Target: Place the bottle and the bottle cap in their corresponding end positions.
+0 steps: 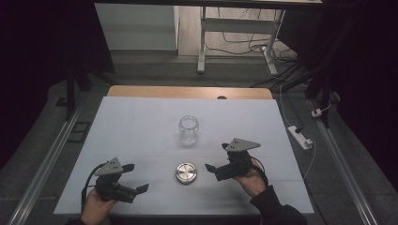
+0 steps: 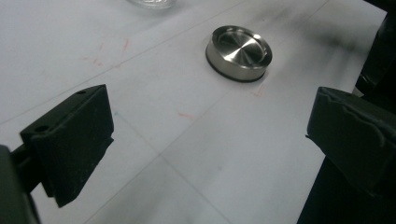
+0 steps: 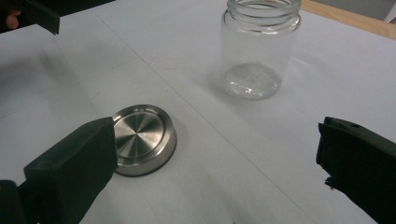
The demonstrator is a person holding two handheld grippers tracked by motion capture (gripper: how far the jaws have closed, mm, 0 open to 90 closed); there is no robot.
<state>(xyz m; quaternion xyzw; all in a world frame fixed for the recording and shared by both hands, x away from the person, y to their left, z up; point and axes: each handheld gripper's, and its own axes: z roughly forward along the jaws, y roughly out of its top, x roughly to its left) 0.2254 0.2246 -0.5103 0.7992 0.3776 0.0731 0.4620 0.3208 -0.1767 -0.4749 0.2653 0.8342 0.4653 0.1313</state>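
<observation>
I have both grippers spread wide, holding nothing: left gripper (image 1: 134, 177) and right gripper (image 1: 216, 157) flank the metal lid (image 1: 186, 173) (flat on the white sheet (image 1: 136, 122)), with the open jar (image 1: 188, 130) standing behind.

A white sheet (image 1: 141, 122) covers nearly the whole counter (image 1: 187, 92), whose bare wooden edge shows as a strip along the far side. Right of the counter a white power strip (image 1: 300, 136) lies on the grey floor, with a small white plug (image 1: 317, 112) a little beyond it. Behind the counter stand the white legs of a desk (image 1: 202, 42), with dark cables (image 1: 244, 44) tangled on the floor between them.
</observation>
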